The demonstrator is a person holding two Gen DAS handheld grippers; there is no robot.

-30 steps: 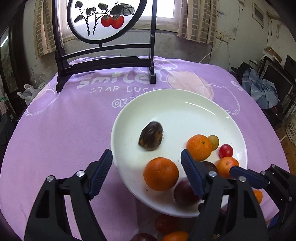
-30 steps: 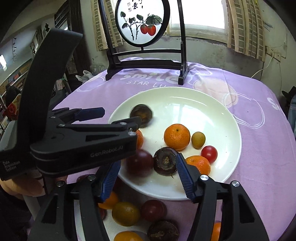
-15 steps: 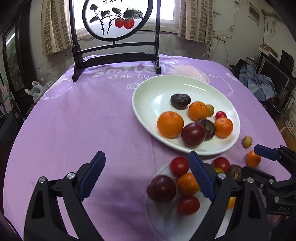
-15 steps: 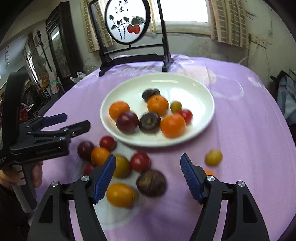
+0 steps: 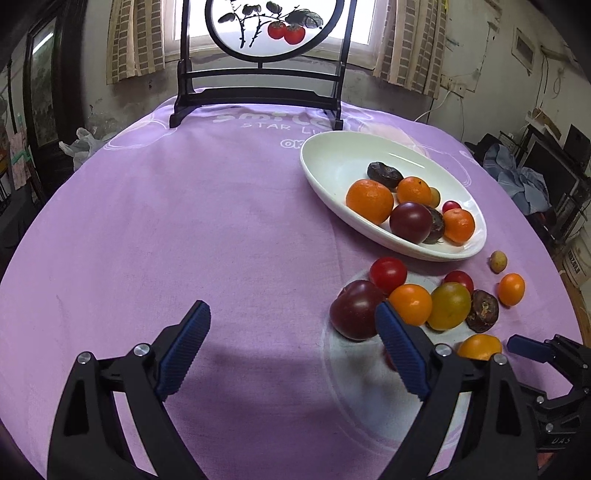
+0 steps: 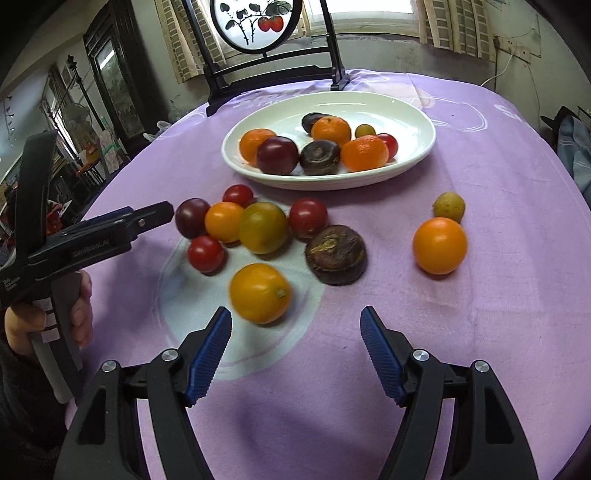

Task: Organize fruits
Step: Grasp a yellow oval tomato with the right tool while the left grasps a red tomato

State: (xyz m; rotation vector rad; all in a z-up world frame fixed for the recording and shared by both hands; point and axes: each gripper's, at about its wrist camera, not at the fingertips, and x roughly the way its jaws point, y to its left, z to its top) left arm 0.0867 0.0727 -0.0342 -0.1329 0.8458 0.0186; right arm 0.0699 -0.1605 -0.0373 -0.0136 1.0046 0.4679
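Note:
A white plate (image 6: 413,110) (image 5: 332,166) holds several fruits: oranges, a dark plum (image 6: 277,155), dark brown fruits and small tomatoes. Several loose fruits lie on the purple cloth in front of it: a yellow-orange tomato (image 6: 259,293), a green-yellow tomato (image 6: 263,228), a brown wrinkled fruit (image 6: 336,254), an orange (image 6: 439,245) and red tomatoes. My right gripper (image 6: 295,354) is open and empty, just short of the yellow-orange tomato. My left gripper (image 5: 291,350) is open and empty over bare cloth, left of a dark plum (image 5: 354,310).
A black wooden stand with a round painted screen (image 6: 258,22) stands at the table's far edge. The left gripper and hand show in the right wrist view (image 6: 74,251). A small yellowish fruit (image 6: 448,206) lies apart at right. The table edges drop off on all sides.
Both grippers have pulled back from the plate toward the near edge of the table. The loose fruits on the cloth have come into view. Both stay open and empty.

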